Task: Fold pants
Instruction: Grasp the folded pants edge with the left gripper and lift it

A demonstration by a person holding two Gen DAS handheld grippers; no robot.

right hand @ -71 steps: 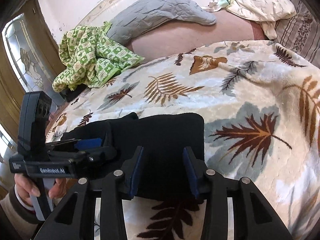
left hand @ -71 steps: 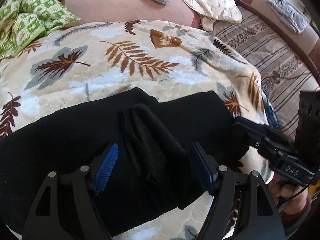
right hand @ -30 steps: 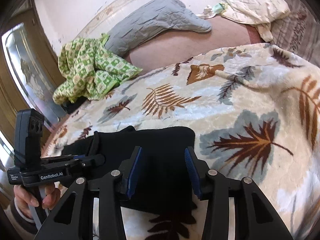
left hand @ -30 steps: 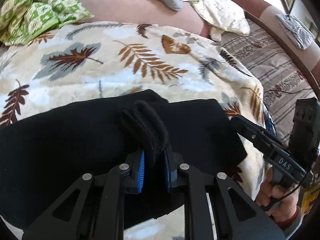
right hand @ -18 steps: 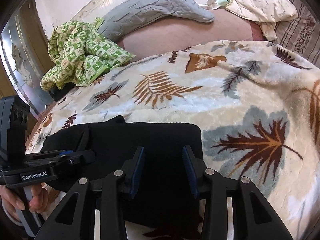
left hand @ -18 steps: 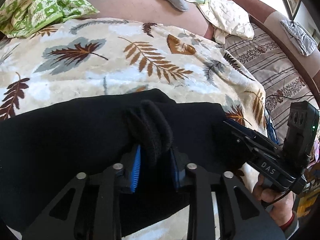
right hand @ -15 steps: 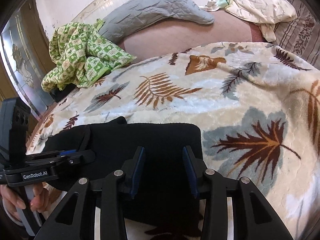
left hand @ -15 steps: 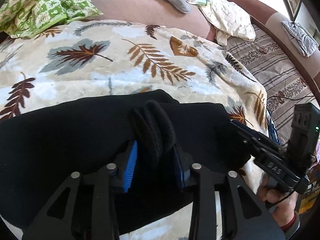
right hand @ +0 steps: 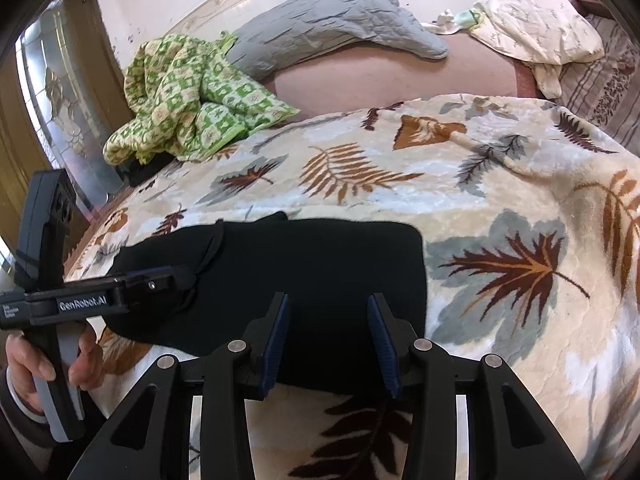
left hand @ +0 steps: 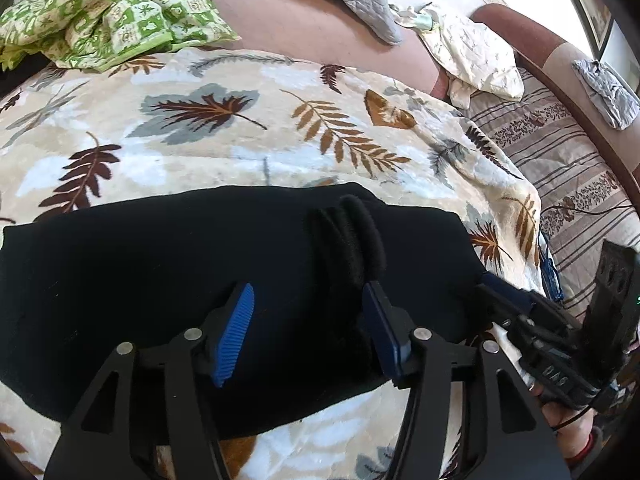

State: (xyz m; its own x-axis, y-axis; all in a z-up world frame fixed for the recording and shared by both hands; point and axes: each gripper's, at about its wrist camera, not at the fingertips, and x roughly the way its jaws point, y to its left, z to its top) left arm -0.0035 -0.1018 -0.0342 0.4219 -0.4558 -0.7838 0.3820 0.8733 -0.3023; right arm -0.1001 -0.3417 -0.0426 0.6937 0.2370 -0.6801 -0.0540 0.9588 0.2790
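Note:
Black pants [left hand: 160,280] lie folded across a leaf-print blanket [left hand: 240,148]. A raised ridge of the fabric [left hand: 360,236] stands up near their right end. My left gripper [left hand: 307,286] hovers over it with its jaws opening. The ridge runs down beside the right pad [left hand: 380,328], and neither pad squeezes it. My right gripper [right hand: 328,297] is open low over the right end of the pants [right hand: 320,252], with flat cloth below the gap and nothing pinched. Each gripper shows in the other's view, the left gripper [right hand: 176,276] at the left and the right gripper [left hand: 492,284] at the right.
A green checked quilt [right hand: 192,96] and a grey pillow [right hand: 332,20] lie at the back of the bed. A cream cloth [right hand: 536,28] sits at the back right, beside a striped sheet [left hand: 560,168]. A door with a glass panel [right hand: 60,92] stands on the left.
My left gripper's jaws have spread apart and let go of the pinched ridge of pants, which still stands up. Both grippers have shifted slightly over the pants.

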